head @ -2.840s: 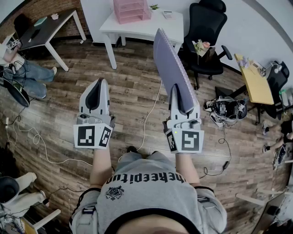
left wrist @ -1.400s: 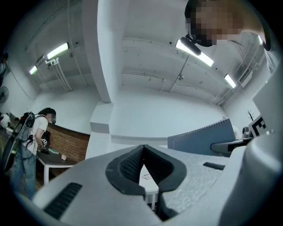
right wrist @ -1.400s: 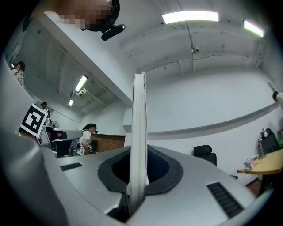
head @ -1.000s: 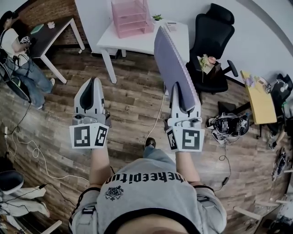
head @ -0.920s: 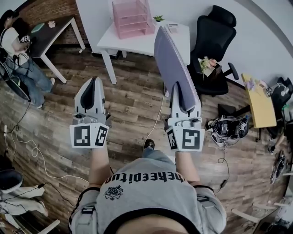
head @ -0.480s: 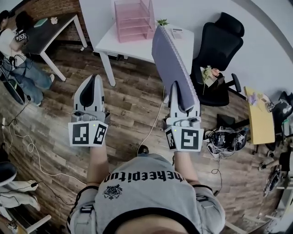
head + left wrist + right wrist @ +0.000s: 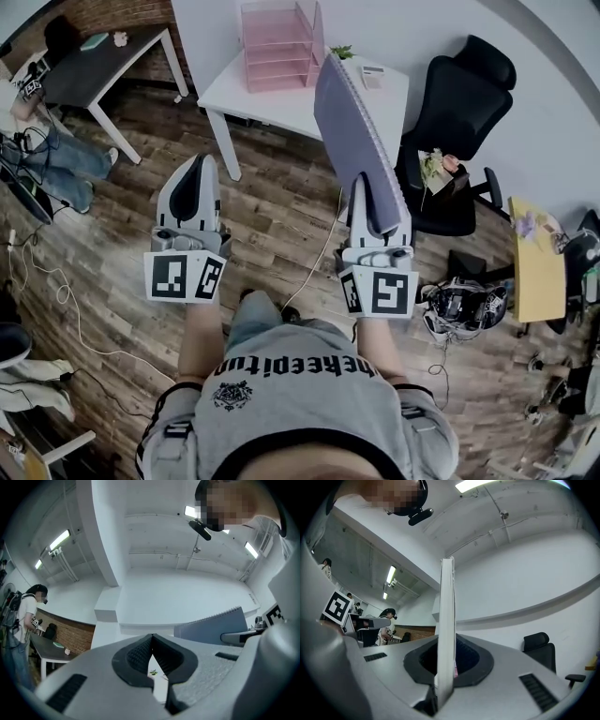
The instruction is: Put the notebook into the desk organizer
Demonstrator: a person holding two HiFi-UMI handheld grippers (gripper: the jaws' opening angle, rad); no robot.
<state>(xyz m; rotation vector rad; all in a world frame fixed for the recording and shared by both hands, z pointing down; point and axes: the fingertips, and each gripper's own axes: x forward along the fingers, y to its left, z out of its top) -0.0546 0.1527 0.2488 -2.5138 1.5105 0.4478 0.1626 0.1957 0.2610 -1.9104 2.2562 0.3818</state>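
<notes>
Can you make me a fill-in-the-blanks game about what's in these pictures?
1. The right gripper is shut on the notebook, and the left gripper holds ____.
2. The desk organizer on the white table is coloured ____.
3. The office chair beside that table is coloured ____.

Missing words: nothing; pink; black.
</notes>
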